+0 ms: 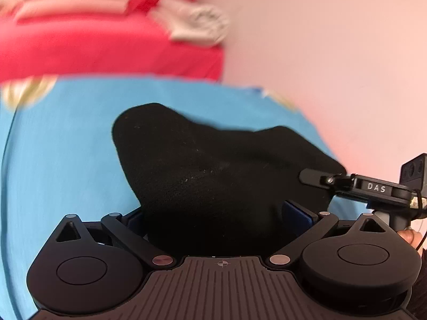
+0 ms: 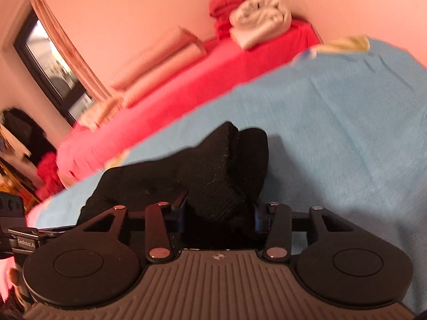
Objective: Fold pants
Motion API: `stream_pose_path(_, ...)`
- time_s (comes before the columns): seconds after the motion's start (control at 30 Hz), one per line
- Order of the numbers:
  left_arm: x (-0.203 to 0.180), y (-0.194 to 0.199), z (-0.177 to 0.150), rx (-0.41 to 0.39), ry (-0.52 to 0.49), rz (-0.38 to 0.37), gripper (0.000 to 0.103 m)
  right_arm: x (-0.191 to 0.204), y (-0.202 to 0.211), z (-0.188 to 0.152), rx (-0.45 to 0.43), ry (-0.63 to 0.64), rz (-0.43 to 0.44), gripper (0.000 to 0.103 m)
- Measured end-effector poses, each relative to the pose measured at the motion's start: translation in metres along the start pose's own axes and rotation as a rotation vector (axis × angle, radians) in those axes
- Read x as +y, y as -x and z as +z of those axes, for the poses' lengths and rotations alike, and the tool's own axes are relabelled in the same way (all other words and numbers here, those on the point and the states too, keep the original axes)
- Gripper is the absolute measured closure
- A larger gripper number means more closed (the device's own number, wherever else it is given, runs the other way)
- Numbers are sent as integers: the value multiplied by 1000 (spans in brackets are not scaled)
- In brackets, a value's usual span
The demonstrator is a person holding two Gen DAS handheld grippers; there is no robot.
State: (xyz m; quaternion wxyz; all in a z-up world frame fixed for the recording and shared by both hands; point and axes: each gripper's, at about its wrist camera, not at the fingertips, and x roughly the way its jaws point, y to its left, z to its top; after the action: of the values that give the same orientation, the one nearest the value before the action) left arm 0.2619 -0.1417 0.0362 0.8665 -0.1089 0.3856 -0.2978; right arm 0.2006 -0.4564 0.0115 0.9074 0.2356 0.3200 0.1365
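So we've got black pants (image 1: pixel 213 165) bunched up on a blue sheet (image 1: pixel 66 160), right at the near edge where both grippers meet them.

Left gripper (image 1: pixel 217 218): the jaws stand wide, and a thick wad of the pants fills the whole gap between the blue pads (image 1: pixel 296 213). We can't tell for sure whether the pads actually press on the cloth, since the fabric hides most of both.

Right gripper (image 2: pixel 218 213): narrower gap, with a fold of the pants (image 2: pixel 213 170) stuffed between its pads (image 2: pixel 258 214), and it looks pinched on that fold. From this side the cloth rises in two humps just beyond the fingers.

In the left view the right gripper (image 1: pixel 320 177) shows at the right edge, its finger tip lying against the pants' right end.

Farther back there's a red bed (image 2: pixel 186 74) with pink pillows (image 2: pixel 160 56) and a rolled white towel (image 2: pixel 259 18) at its far end. A window (image 2: pixel 50 64) is on the far left wall. Both views are a bit blurry.
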Motion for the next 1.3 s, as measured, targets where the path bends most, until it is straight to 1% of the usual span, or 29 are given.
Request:
stream_pose_path(0.1,-27,2,17,-61,-77,-1,0,0,20,16,-86,15,-7,54)
stream_pose_path(0.17,-39,-3,25,-87,-102,-1,0,-11,33,28,-138,-26,2,54)
stream_pose_path(0.2,-43,-10,28,-82,-107,14,0,-18,38,31,-161,-46,-4,53)
stream_pose_path(0.23,-44,-20,29,-62,-109,45,0,-25,39,32,-171,-66,-24,50)
stream_pose_path(0.27,-44,-32,27,-33,-113,83,0,-32,36,31,-158,-82,-52,49)
stream_pose_path(0.3,-43,-46,25,8,-120,141,0,-41,30,28,-133,-97,-92,44)
stream_pose_path(0.33,-41,-60,21,62,-125,220,0,-50,22,22,-104,-108,-141,39)
stream_pose_path(0.37,-38,-70,16,102,-123,269,0,-59,14,16,-65,-123,-197,35)
stream_pose_path(0.4,-33,-69,11,104,-95,242,0,-69,13,7,-60,-148,-209,26)
stream_pose_path(0.43,-27,-63,7,88,-54,210,0,-77,19,0,-95,-180,-164,25)
stream_pose_path(0.47,-22,-58,5,89,-24,190,0,-84,27,-3,-114,-218,-138,24)
stream_pose_path(0.53,-19,-47,3,83,-14,193,0,-90,39,-6,-132,-254,-130,20)
stream_pose_path(0.57,-22,-40,1,75,-27,211,0,-90,45,-6,-136,-246,-151,19)
stream_pose_path(0.63,-29,-26,0,42,-57,253,0,-84,58,-7,-157,-214,-211,16)
stream_pose_path(0.67,-35,-19,-3,27,-76,284,0,-79,64,-7,-170,-199,-257,16)
stream_pose_path(0.73,-47,-6,-9,4,-121,355,0,-66,74,-7,-185,-182,-392,13)
stream_pose_path(0.77,-53,-3,-12,-3,-147,393,0,-59,77,-10,-183,-164,-444,12)
stream_pose_path(0.8,-58,-1,-14,-5,-173,431,0,-49,78,-10,-172,-133,-478,11)
stream_pose_path(0.83,-63,0,-16,-7,-198,461,0,-40,78,-12,-151,-98,-491,10)
stream_pose_path(0.9,-66,6,-22,1,-225,492,0,-24,77,-18,-103,-31,-483,8)
stream_pose_path(0.97,-67,8,-26,24,-218,489,0,-8,73,-23,-60,26,-470,7)
stream_pose_path(1.07,-69,11,-32,43,-199,481,0,15,64,-31,-8,103,-473,7)
stream_pose_path(1.17,-72,12,-37,49,-196,505,0,30,61,-40,20,165,-480,7)
stream_pose_path(1.3,-77,15,-41,47,-199,520,0,40,63,-47,34,198,-466,7)
